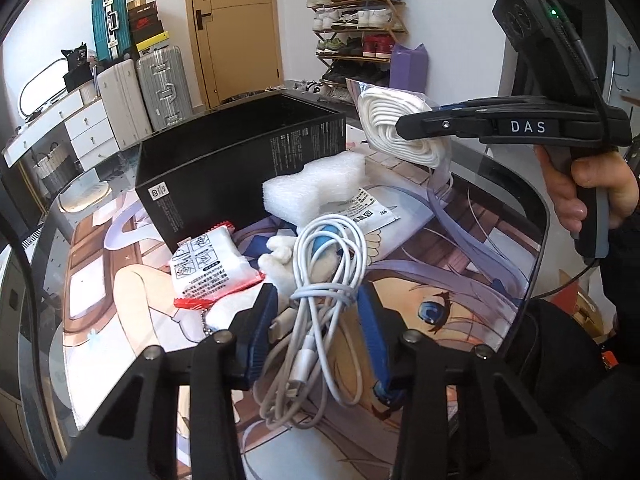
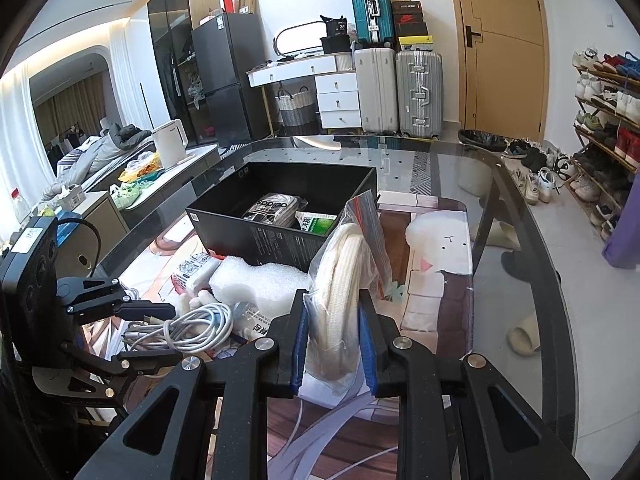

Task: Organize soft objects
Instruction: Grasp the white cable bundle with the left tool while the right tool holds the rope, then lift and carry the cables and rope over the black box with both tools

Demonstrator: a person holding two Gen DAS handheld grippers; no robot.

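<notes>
Glass table (image 2: 500,208) under both my grippers, printed mat (image 1: 460,240) spread over it. Black box (image 2: 280,236) sits ahead of my right gripper and ahead-left of my left gripper, open on top; inside it a black-and-white packet (image 2: 276,208) and a green packet (image 2: 316,222) lie side by side.

White foam block (image 1: 316,188) lies just past my left gripper, touching the box's near wall. Flat printed sachet (image 1: 374,208) partly under the foam, on its right.

My right gripper (image 2: 334,344) is clamped on a clear zip bag of white cord (image 2: 348,264); both blue pads press the bag's sides, and the bag is lifted off the mat, standing upright between the fingers. From the left wrist view the same bag hangs at the tip of the right gripper, up and to the right of my left gripper, just beside the box's corner.

My left gripper (image 1: 318,328) is on the white cable bundle (image 1: 324,280); its pads touch the wrapped middle of the bundle, so it grips the bundle. The bundle lies on the mat, loops sticking out past the fingertips.

White pouch with red edges (image 1: 210,268) sits just left of the left fingertips, beside the cables. Small white plush bit (image 1: 276,260) between the pouch and the cables, partly hidden under the cables.
</notes>
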